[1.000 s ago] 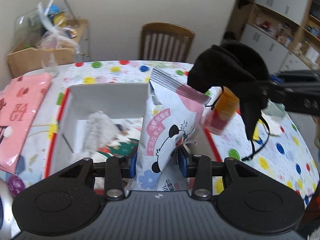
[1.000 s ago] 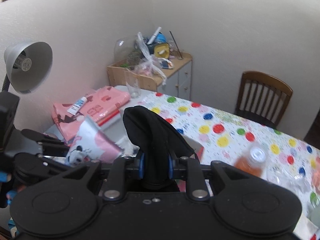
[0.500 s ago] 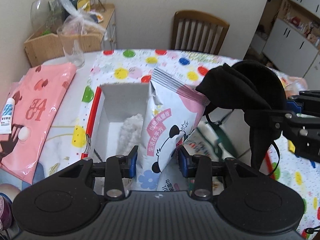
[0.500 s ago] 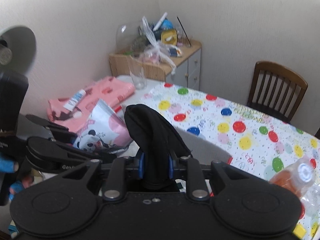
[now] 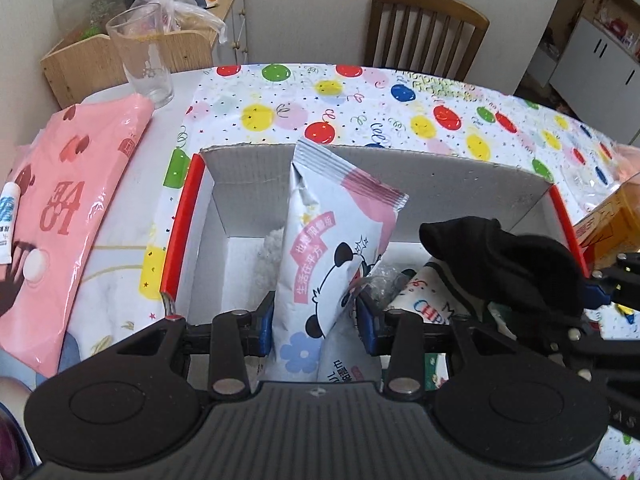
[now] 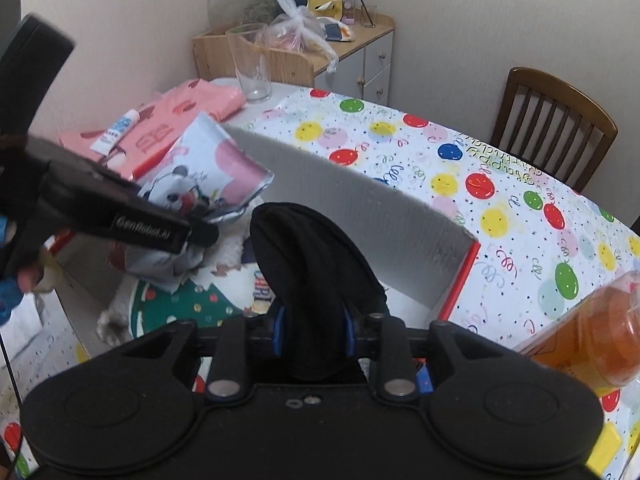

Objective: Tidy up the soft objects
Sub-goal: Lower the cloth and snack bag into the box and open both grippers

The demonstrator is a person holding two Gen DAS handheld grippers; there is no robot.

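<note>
My left gripper (image 5: 316, 320) is shut on a white and pink panda-print pouch (image 5: 332, 240) and holds it upright inside the open cardboard box (image 5: 360, 168). My right gripper (image 6: 314, 332) is shut on a black soft cloth (image 6: 312, 272) and holds it over the right part of the box (image 6: 360, 204). The cloth also shows in the left wrist view (image 5: 508, 264), and the pouch in the right wrist view (image 6: 212, 172). A Christmas-print fabric (image 6: 200, 300) and a fluffy white item (image 5: 272, 256) lie in the box.
A pink plastic bag (image 5: 68, 208) with a small tube (image 5: 8, 216) lies left of the box. A drinking glass (image 5: 140, 56) stands at the back left. An orange bottle (image 6: 588, 336) is close on the right. A chair (image 5: 424, 28) stands behind the table.
Both grippers have moved forward and down into the box with their loads. The pouch and the black cloth now sit lower, between the box walls.
</note>
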